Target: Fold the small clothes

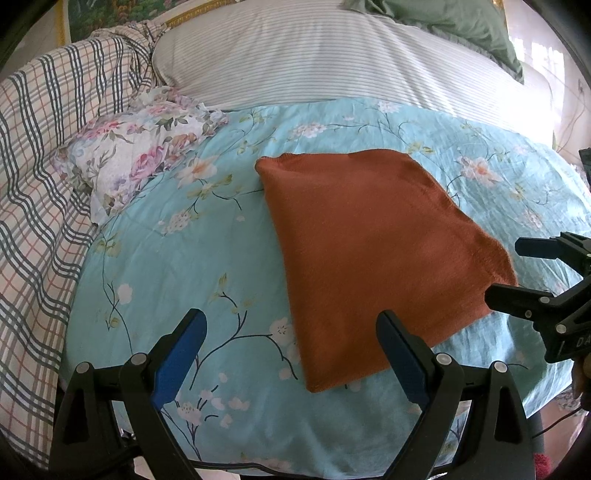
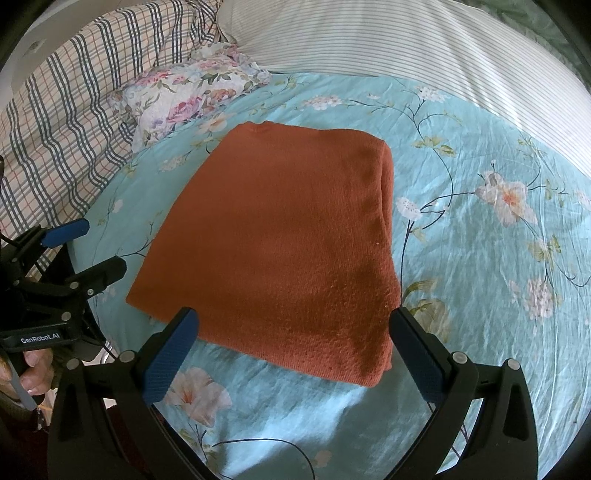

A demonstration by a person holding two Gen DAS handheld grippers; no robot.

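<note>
A rust-orange knit garment (image 1: 369, 243) lies folded into a flat rectangle on the light-blue floral bedspread (image 1: 177, 266); it also shows in the right wrist view (image 2: 288, 243), with its thick folded edge on the right. My left gripper (image 1: 291, 328) is open and empty, just short of the garment's near left corner. My right gripper (image 2: 293, 325) is open and empty, its jaws spread on either side of the garment's near edge. The right gripper also shows at the right edge of the left wrist view (image 1: 506, 269), and the left gripper at the left edge of the right wrist view (image 2: 99, 247).
A small floral pillow (image 1: 140, 155) lies to the far left of the garment. A plaid blanket (image 1: 40, 177) is heaped along the left. A striped white pillow (image 1: 332, 55) lies at the back, with a green cushion (image 1: 461, 26) behind it.
</note>
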